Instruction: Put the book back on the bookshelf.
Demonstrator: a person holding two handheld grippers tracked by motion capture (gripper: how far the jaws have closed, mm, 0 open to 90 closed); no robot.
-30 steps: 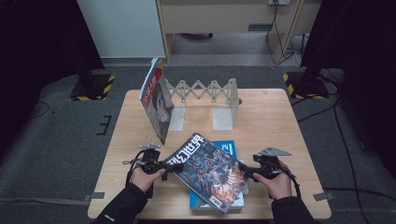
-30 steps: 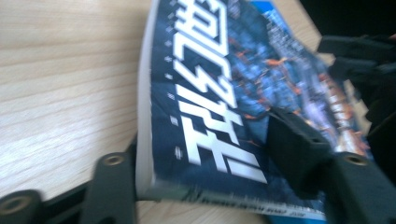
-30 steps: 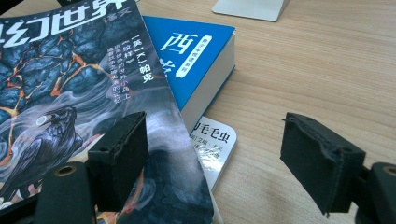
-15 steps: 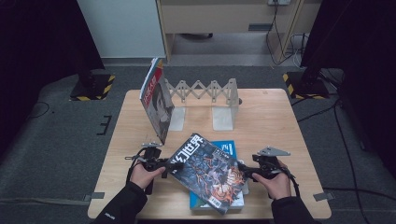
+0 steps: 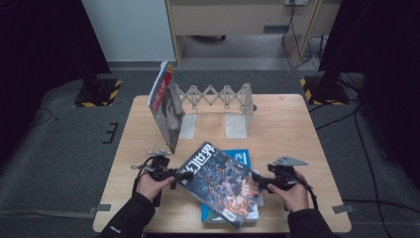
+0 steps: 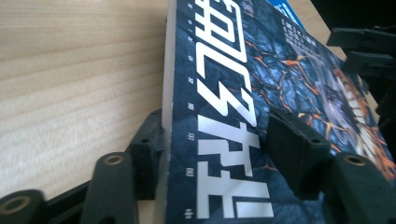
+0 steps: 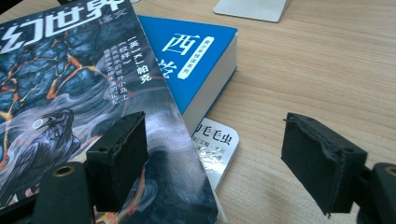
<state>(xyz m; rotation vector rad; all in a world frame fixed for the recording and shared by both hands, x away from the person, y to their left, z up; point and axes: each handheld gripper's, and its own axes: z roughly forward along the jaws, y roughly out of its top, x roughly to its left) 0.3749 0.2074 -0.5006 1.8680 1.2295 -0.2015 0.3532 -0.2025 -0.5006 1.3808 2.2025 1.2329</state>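
Nearest to us, our left gripper (image 5: 174, 176) is clamped on the spine edge of the dark magazine (image 5: 220, 182), one jaw under it and the other pressed on its cover beside the large white title characters. The magazine is tilted, its left edge raised off the wooden table (image 5: 287, 129), and it lies across a blue book (image 5: 241, 157). Our right gripper (image 5: 257, 182) sits at the magazine's right edge with its jaws spread apart, one above the cover, the other over bare table. A small white booklet (image 7: 215, 142) peeks from under the blue book. Farther back, another magazine (image 5: 166, 106) leans upright against the left end of a grey expanding book rack (image 5: 218, 96).
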